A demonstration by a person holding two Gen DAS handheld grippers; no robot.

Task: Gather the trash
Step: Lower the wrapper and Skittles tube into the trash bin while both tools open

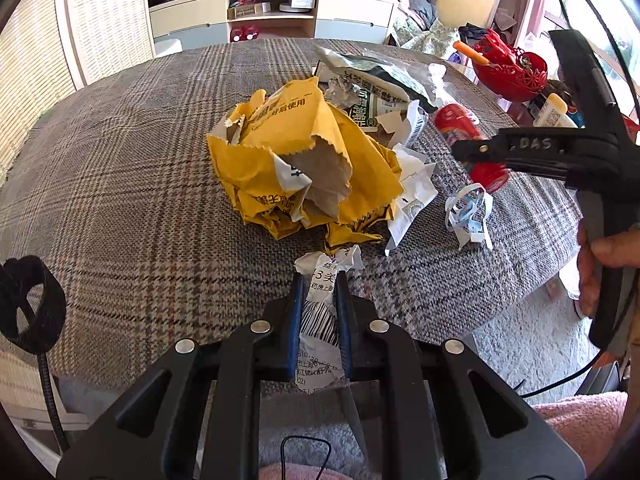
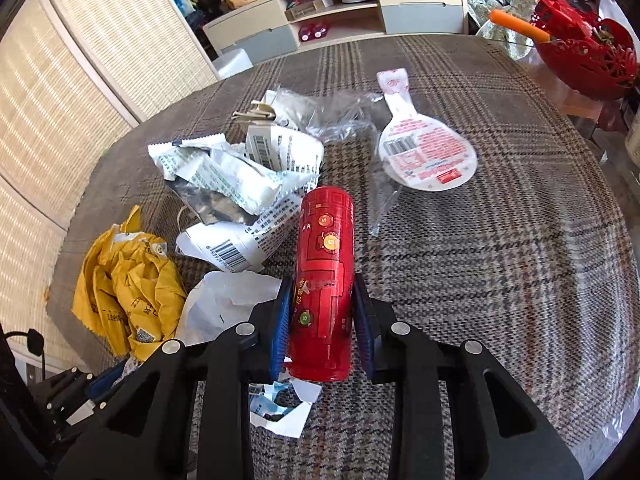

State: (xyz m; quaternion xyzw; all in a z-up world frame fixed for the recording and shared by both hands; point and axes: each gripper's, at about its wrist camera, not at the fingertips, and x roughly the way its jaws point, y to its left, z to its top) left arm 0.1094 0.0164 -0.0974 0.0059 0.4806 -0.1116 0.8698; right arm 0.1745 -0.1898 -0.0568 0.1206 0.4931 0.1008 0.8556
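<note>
While the left gripper (image 1: 318, 300) was clamped on a crumpled white receipt scrap (image 1: 320, 312) at the near edge of the table (image 1: 120, 184), its fingers (image 1: 294, 320) drawn nearly together on the paper, the right gripper (image 2: 320, 320) straddled the near end of a red cylindrical can (image 2: 324, 280) lying on its side. The right fingers (image 2: 280, 324) looked pressed to the can's flanks, though the gap on the right side could not be ruled out. No bin or bag was visible in either view, so collection was judged barely begun: two items in hand, the rest still on the plaid cloth. Just beyond the receipt sat the yellow crumpled envelope (image 1: 296, 168), with torn white paper (image 2: 228, 304) beside it and a small curled strip (image 1: 470, 216) near the can. Farther off lay the printed white wrappers (image 2: 240, 184), clear plastic film (image 2: 352, 116) and a round peel-off lid (image 2: 428, 156). The wrappers crowded the can's left side and might snag on lifting. A red basket (image 2: 588, 60) stood past the far right edge of the table, a low cabinet (image 2: 340, 12) behind.
</note>
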